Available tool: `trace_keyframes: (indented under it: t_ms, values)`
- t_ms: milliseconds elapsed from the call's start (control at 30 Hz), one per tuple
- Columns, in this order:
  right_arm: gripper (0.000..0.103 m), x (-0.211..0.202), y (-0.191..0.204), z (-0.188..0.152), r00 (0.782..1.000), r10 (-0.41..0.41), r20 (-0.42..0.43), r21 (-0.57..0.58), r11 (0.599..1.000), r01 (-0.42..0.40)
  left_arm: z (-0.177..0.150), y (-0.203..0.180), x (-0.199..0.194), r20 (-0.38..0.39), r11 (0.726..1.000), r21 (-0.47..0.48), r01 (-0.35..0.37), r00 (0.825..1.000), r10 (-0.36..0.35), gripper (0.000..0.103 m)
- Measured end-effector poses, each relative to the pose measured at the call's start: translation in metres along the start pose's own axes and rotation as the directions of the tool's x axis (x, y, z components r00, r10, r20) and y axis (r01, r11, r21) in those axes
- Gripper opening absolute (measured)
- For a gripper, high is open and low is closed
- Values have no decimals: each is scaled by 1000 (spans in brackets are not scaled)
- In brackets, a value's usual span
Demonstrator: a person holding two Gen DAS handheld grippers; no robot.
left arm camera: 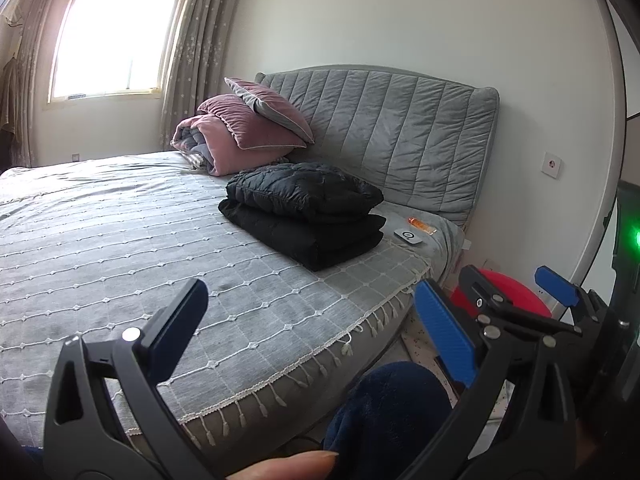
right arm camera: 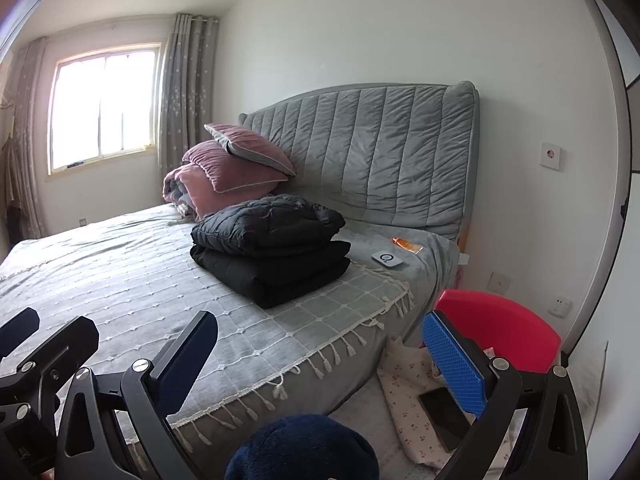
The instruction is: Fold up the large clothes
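Note:
A folded black puffer jacket [left arm camera: 304, 190] lies on top of another folded black garment [left arm camera: 312, 240] near the head of the bed; the stack shows in the right wrist view too [right arm camera: 270, 248]. My left gripper [left arm camera: 316, 328] is open and empty, held off the near edge of the bed, well short of the stack. My right gripper [right arm camera: 320, 360] is open and empty beside it; its fingers [left arm camera: 556, 286] show at the right of the left wrist view.
The bed has a grey checked cover [left arm camera: 120, 248] with a tasselled edge, and a grey padded headboard [left arm camera: 400, 128]. Pink pillows and a rolled quilt [left arm camera: 240, 128] lie at the head. A white device [left arm camera: 408, 236] and an orange tube [left arm camera: 420, 225] lie by the stack. A red stool [right arm camera: 500, 328] and a phone [right arm camera: 444, 416] are beside the bed.

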State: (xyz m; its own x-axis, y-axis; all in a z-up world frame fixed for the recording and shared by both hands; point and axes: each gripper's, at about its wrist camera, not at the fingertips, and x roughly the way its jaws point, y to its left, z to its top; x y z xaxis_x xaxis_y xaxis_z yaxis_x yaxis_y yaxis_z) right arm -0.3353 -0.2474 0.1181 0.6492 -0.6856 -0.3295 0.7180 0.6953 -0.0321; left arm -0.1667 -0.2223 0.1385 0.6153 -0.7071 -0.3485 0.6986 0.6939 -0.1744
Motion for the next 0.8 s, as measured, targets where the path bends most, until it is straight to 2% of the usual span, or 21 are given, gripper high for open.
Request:
trace_keyframes:
  t_ms: [800]
  values:
    - [103, 1, -1, 2, 1000, -6, 3, -5, 1000, 6, -1, 0, 0, -12, 1000, -9, 3, 1000, -3, 103]
